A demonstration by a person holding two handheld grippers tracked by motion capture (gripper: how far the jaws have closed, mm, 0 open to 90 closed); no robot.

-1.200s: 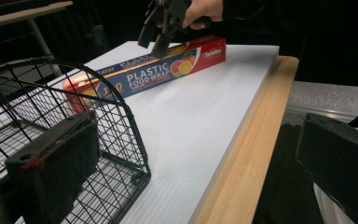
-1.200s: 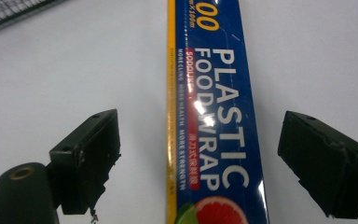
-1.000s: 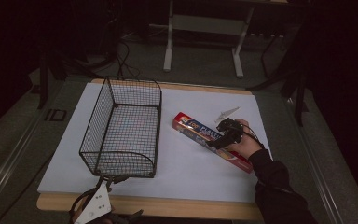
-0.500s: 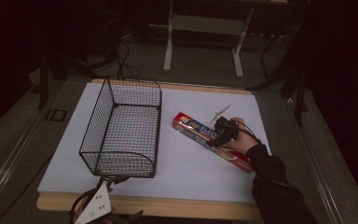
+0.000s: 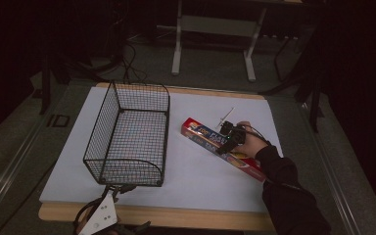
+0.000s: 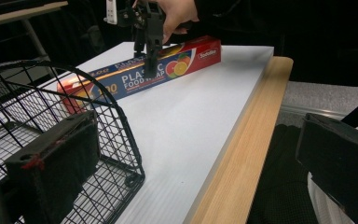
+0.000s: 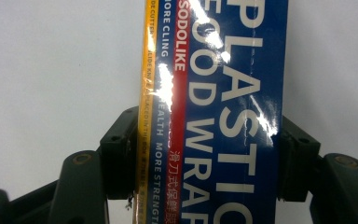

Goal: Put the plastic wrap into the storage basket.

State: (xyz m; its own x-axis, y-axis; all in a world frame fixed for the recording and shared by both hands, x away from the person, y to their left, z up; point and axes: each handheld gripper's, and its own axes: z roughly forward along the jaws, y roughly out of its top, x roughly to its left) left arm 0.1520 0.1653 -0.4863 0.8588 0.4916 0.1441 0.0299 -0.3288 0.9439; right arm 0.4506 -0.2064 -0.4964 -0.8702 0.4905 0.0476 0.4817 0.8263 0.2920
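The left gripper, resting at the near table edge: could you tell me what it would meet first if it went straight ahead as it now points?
Probably the rounded near end of the black wire basket, just beyond the left gripper's open jaws. The white table top ahead looks free up to the blue-and-red plastic wrap box, though depth is unclear.

The right gripper [image 5: 226,139], held in the right hand [image 5: 248,143], points down onto the food wrap box [image 5: 221,147] with its jaws closed against both long sides, while the left gripper [image 5: 99,220], jaws spread wide, sits well away from the box.
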